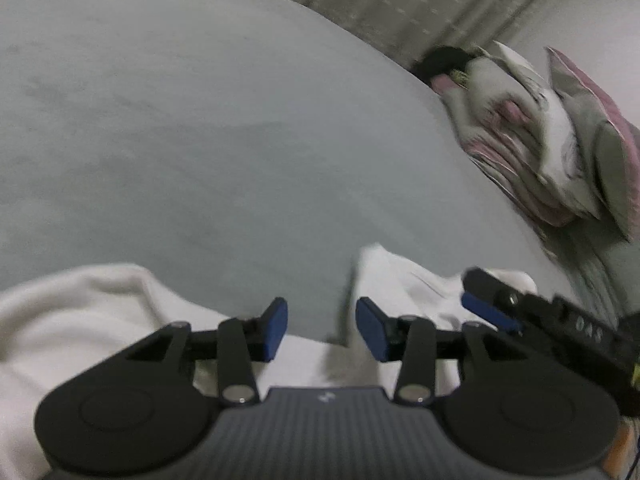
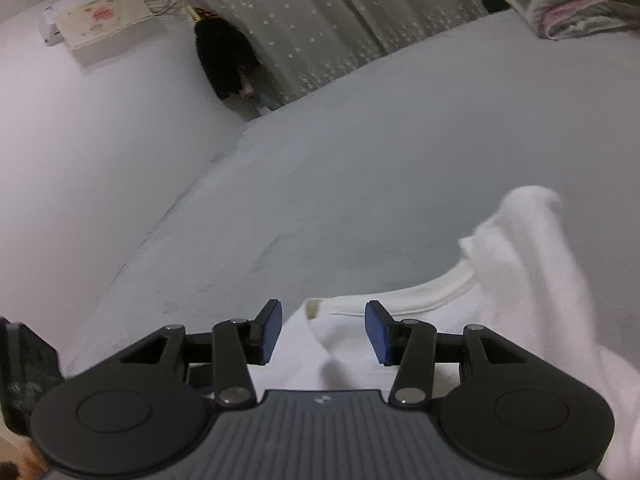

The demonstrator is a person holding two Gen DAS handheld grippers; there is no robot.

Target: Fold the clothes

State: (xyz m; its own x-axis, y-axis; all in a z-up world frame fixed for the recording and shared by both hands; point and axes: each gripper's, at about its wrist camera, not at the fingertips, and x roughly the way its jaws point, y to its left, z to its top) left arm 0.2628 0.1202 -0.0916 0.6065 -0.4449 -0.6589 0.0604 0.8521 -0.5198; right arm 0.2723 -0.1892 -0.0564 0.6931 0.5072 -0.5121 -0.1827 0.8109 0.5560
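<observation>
Right, white garment [image 2: 500,300] lies rumpled on the pale grey bed sheet [image 1: 200,140], near edge, under both grippers. Left gripper [image 1: 322,330] hovers w/ jaws apart, nothing held; right gripper [image 2: 322,330] same, wide open over the collar. Folded patterned bedding [image 1: 552,136] well apart, curtain [image 2: 320,20] behind.

Left gripper [image 1: 322,330] fingers apart, white garment [image 1: 80,304] beneath, grey bedsheet [image 1: 200,140]

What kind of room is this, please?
Probably a bedroom at home. The white garment lies on a wide pale sheet like a bed, patterned bedding is piled at one edge, and a star-print curtain hangs behind.
</observation>
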